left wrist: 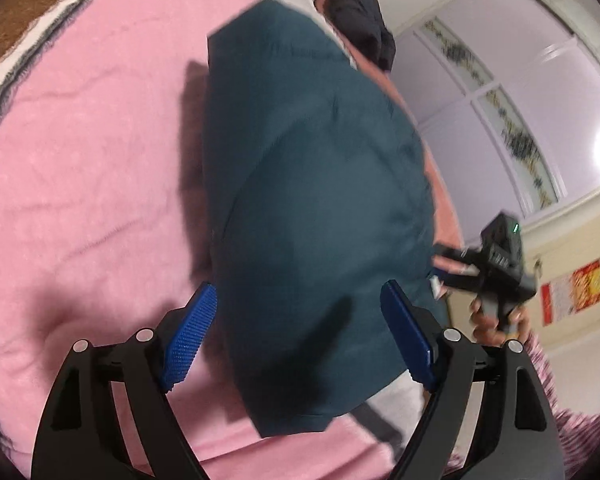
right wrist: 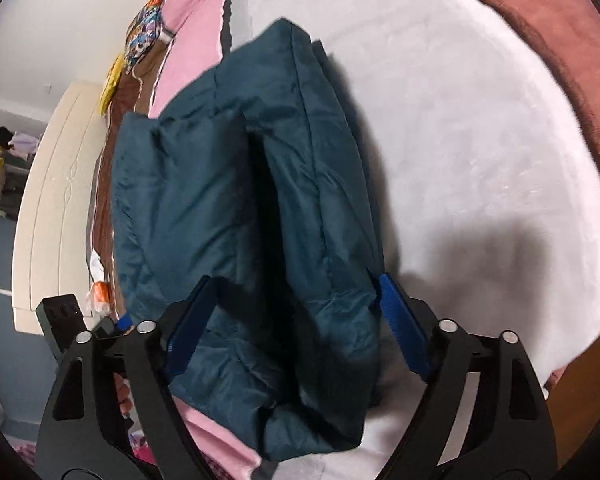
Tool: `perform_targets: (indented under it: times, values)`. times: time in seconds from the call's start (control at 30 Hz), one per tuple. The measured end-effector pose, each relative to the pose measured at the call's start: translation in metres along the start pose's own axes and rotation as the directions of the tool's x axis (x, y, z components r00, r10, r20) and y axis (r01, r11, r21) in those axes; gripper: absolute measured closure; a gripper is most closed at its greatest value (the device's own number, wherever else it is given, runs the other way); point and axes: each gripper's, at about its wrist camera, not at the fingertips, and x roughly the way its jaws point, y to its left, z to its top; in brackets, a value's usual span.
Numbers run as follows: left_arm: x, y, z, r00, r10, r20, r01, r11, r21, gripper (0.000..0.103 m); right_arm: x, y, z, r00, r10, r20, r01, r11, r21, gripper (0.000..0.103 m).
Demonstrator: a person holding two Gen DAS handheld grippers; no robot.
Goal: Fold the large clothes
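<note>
A dark teal padded jacket (left wrist: 308, 200) lies folded in a thick bundle on the bed, over the pink blanket (left wrist: 92, 168). In the right wrist view the jacket (right wrist: 240, 216) lies partly on the white blanket (right wrist: 460, 120), with a deep crease down its middle. My left gripper (left wrist: 300, 332) is open, its blue pads on either side of the jacket's near end, holding nothing. My right gripper (right wrist: 296, 320) is open too, its pads on either side of the jacket's near end. The right gripper also shows in the left wrist view (left wrist: 496, 272), held by a hand.
A black garment (left wrist: 360, 12) lies at the far end of the bed. A lilac door with glass panes (left wrist: 500, 92) stands to the right. A cream wardrobe (right wrist: 52, 208) stands left of the bed. A dusty-red blanket edge (right wrist: 560, 40) borders the white one.
</note>
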Motion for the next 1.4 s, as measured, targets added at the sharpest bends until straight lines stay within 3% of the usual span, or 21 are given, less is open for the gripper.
perform_targets:
  times: [0.23, 0.4, 0.53, 0.63, 0.93, 1.2, 1.4]
  values:
    - [0.034, 0.004, 0.004, 0.999, -0.009, -0.042, 0.008, 1.0, -0.015, 0.021, 0.021, -0.018, -0.001, 0.996, 0.053, -0.074, -0.051, 0.998, 0.032, 0.021]
    - [0.035, -0.003, 0.004, 0.999, -0.013, -0.045, 0.014, 1.0, 0.02, 0.037, 0.019, -0.023, -0.001, 0.987, 0.136, -0.09, -0.133, 0.99, 0.039, 0.058]
    - [0.031, -0.015, 0.003, 1.0, 0.029, -0.005, -0.029, 0.996, 0.079, 0.05, 0.013, -0.013, -0.002, 0.986, 0.151, -0.077, -0.153, 0.988, -0.023, 0.077]
    - [0.025, -0.023, 0.006, 0.998, 0.056, 0.033, -0.06, 0.991, 0.119, 0.058, 0.012, 0.001, -0.005, 0.991, 0.121, -0.053, -0.125, 0.988, -0.089, 0.084]
    - [-0.014, -0.013, 0.026, 0.98, 0.127, 0.152, -0.153, 0.973, 0.174, 0.063, 0.037, 0.051, -0.013, 0.994, 0.109, -0.014, -0.109, 0.971, -0.212, 0.087]
    - [-0.067, 0.038, 0.044, 0.951, 0.201, 0.236, -0.225, 0.971, 0.079, 0.062, 0.09, 0.122, 0.005, 0.994, 0.099, -0.043, -0.107, 0.944, -0.313, 0.087]
    - [-0.095, 0.08, 0.047, 0.933, 0.229, 0.278, -0.234, 0.972, -0.018, 0.062, 0.134, 0.177, 0.023, 0.995, 0.066, -0.075, -0.09, 0.917, -0.389, 0.087]
